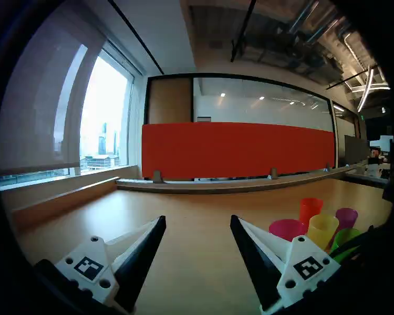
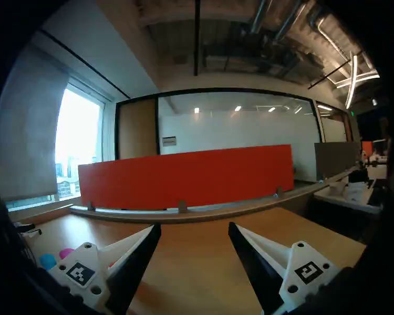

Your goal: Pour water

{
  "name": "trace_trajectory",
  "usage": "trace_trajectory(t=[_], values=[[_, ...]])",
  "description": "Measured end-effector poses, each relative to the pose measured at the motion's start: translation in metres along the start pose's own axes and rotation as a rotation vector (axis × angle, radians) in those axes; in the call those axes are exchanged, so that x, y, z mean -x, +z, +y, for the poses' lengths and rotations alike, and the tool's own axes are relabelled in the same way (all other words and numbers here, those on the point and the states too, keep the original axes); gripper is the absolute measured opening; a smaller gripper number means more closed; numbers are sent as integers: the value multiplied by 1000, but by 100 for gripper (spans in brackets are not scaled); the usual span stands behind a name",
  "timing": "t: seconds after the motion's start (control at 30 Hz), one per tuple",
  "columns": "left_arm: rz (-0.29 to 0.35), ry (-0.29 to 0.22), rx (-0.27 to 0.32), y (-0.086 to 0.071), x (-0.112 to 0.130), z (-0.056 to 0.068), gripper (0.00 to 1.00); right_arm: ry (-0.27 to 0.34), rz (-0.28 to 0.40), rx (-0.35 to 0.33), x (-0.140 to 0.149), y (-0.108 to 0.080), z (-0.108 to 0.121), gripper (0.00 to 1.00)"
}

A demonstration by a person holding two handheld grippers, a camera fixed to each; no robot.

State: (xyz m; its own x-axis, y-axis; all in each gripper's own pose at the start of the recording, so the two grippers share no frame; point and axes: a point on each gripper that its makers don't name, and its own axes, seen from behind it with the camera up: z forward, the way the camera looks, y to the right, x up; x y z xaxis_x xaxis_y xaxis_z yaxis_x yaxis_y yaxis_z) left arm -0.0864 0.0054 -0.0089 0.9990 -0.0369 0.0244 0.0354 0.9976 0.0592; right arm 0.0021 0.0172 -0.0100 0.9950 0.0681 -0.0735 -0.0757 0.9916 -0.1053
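**Both grippers open and empty over the desk, cups off to the side**

A wide wooden desk (image 1: 197,197) runs away from both cameras to a long red screen (image 1: 239,149) standing along its far edge. A glass wall stands behind the screen, and a bright window (image 1: 105,126) is on the left.

The left gripper (image 1: 197,217) is held level above the desk and points straight across it at the red screen. Its two fingers are spread wide, with bare desk showing between them and nothing in their hold.

The right gripper (image 2: 194,226) has the same pose, level and aimed at the screen. Its fingers are also wide apart and hold nothing.

In the left gripper view, a cluster of cups stands on the desk to the right of the gripper, beyond its right finger and apart from it. The pink cup (image 1: 286,228) is the closest to that finger. The yellow cup (image 1: 322,230) is just right of the pink one, and the green cup (image 1: 345,237) is right again, partly hidden by a dark blurred shape. The orange cup (image 1: 310,209) and purple cup (image 1: 346,216) stand farther back.

In the right gripper view, a blue cup (image 2: 47,260) and the pink cup (image 2: 65,253) show low on the left. They are beside that gripper's left finger and partly hidden by it.
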Motion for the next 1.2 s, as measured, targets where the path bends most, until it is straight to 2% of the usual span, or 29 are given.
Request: trace_trajectory(t=[0.57,0.77,0.97,1.2], values=[[0,1,0,-1,-1,-1,92,-119,39,-2,9,-11,0,100],[0,2,-1,-1,-1,-1,92,-97,69,-11,10,-12,0,100],[0,1,-1,-1,-1,-1,92,-62,61,-1,24,-7,3,100],[0,2,-1,-1,-1,-1,92,-71,45,-2,45,-1,2,99]])
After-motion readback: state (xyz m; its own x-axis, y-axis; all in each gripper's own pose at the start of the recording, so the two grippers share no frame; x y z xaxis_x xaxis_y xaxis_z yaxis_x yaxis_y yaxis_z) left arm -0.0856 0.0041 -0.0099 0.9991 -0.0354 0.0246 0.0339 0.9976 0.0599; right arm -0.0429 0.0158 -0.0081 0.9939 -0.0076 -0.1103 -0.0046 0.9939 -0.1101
